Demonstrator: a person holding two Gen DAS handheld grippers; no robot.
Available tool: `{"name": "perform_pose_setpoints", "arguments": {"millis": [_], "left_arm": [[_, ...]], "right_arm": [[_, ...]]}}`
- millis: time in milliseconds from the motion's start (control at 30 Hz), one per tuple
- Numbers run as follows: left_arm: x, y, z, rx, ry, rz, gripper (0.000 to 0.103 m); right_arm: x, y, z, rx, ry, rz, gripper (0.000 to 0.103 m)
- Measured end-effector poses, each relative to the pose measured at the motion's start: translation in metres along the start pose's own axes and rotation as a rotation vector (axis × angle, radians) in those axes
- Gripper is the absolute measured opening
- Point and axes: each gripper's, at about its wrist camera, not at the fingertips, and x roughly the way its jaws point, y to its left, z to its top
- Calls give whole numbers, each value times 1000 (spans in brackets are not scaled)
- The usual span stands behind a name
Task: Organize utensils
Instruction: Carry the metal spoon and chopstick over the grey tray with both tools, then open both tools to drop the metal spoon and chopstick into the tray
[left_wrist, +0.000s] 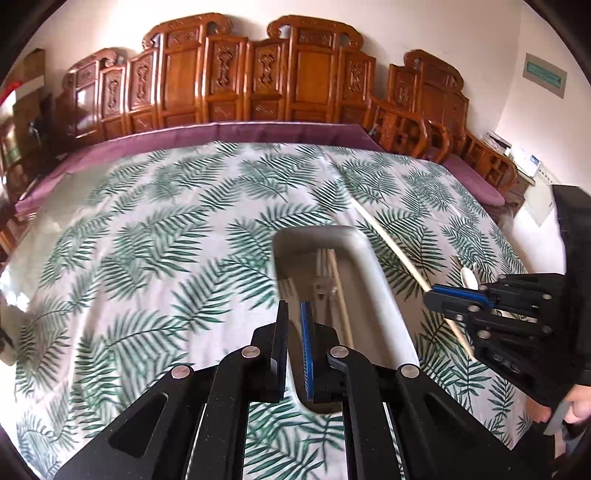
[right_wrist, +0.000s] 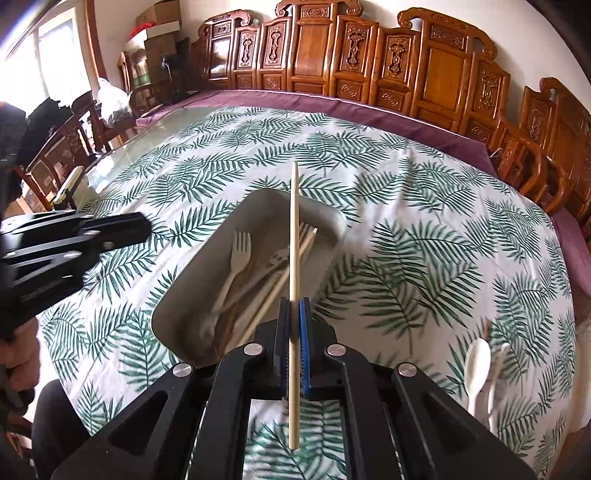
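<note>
Right gripper (right_wrist: 294, 301) fingers clamp a chopstick (right_wrist: 294, 229) over the tray (right_wrist: 177, 295); left gripper (left_wrist: 294, 306) fingers nearly closed, empty.

Bench (right_wrist: 177, 122) with glass top, covered by a white cloth (left_wrist: 147, 240) printed with green fern leaves. Carved reddish wooden seating (left_wrist: 251, 74) with purple cushions (left_wrist: 258, 131) along a pale wall (left_wrist: 388, 26). Bright window (right_wrist: 48, 48) at left, stacked cardboard boxes (right_wrist: 157, 33) beside it.
</note>
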Motion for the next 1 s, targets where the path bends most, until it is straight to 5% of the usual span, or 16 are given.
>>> {"name": "perform_pose_setpoints", "arguments": {"millis": [300, 400, 533, 833, 1000], "left_arm": [[-16, 21, -7, -27, -45, 31, 7], [-13, 30, -8, -36, -44, 54, 19], [-12, 41, -8, -49, -45, 68, 21], [-16, 62, -3, -83, -58, 101, 61], [-17, 67, -2, -94, -65, 105, 63]], "right_arm": [[25, 7, 14, 35, 21, 17, 6], [35, 15, 17, 21, 38, 10, 6], [48, 21, 17, 33, 63, 12, 6], [66, 29, 15, 46, 97, 4, 6], [66, 34, 14, 29, 101, 21, 7]]}}
